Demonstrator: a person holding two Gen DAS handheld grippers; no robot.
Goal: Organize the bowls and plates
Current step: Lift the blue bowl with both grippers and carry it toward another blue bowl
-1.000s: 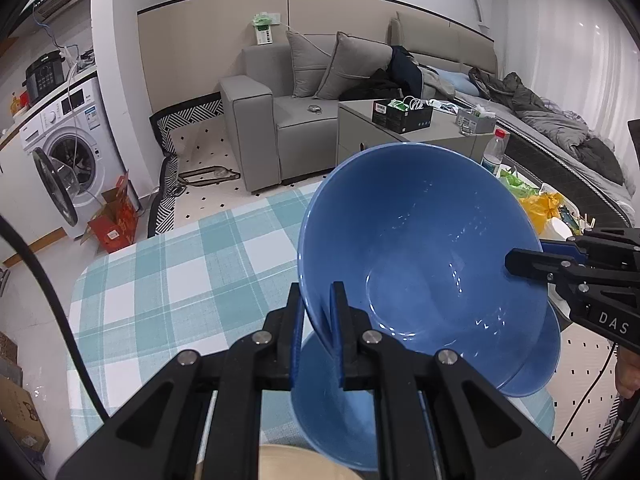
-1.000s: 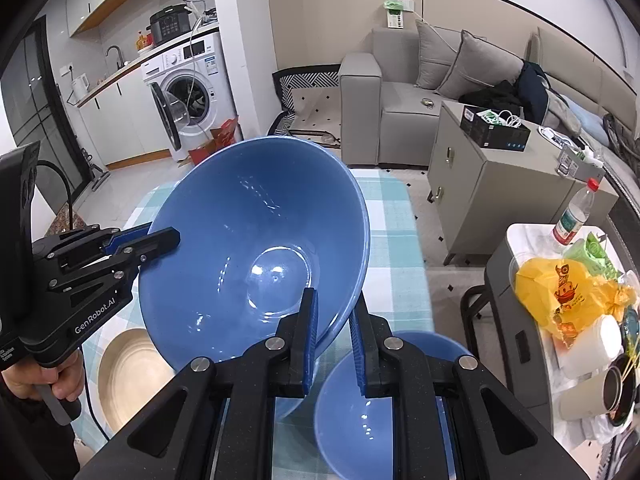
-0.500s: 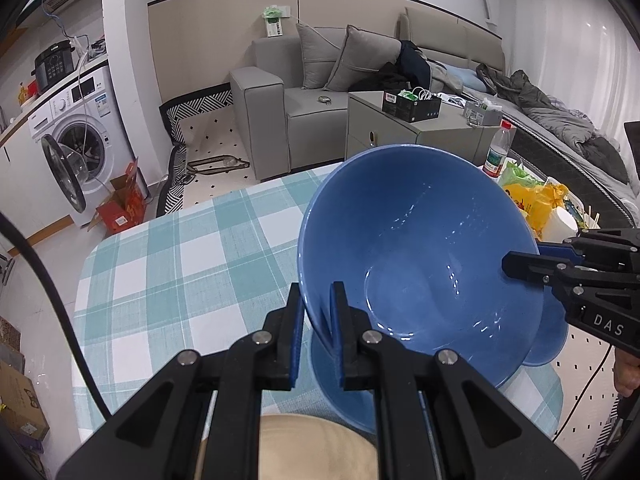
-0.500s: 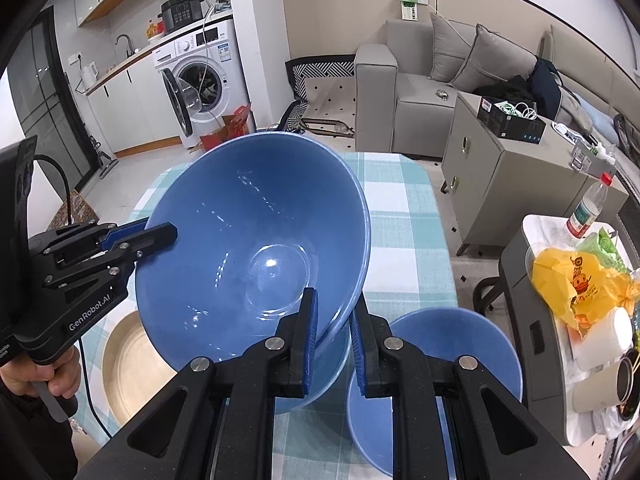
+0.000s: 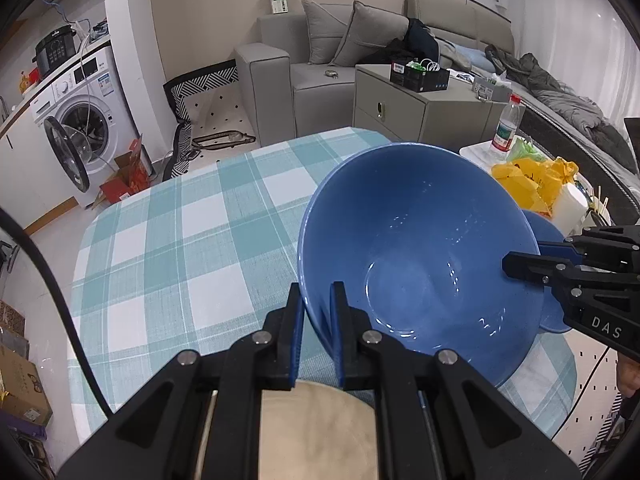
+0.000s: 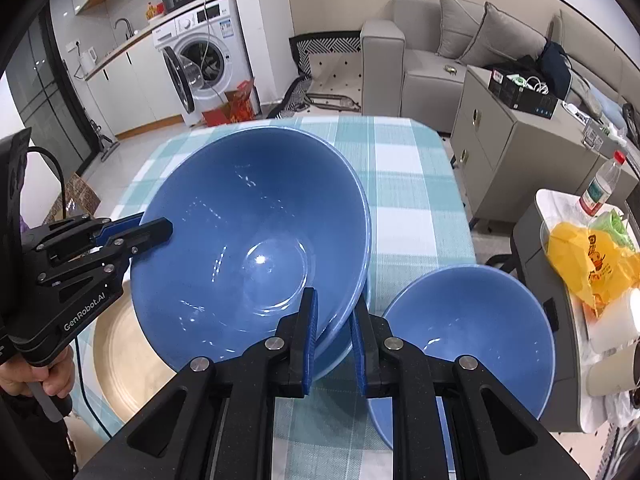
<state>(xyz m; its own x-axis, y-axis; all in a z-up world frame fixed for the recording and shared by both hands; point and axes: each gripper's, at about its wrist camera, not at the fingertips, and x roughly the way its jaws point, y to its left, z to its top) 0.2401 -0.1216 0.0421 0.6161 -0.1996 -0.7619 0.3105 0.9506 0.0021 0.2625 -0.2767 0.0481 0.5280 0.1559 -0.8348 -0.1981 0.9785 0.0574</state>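
In the right wrist view, the left gripper [image 6: 160, 232] at mid-left and the right gripper [image 6: 334, 328] at bottom centre each have jaws clamped on the rim of the large blue bowl [image 6: 240, 248], centre frame above the checked desk [image 6: 408, 200]; a tan plate [image 6: 120, 352] lies lower left, a second blue bowl [image 6: 472, 320] lower right.

Checked teal tablecloth [image 6: 404, 200] covers the table; a smaller blue bowl [image 6: 468, 332] near its right edge, tan plate [image 6: 124, 364] near the left.
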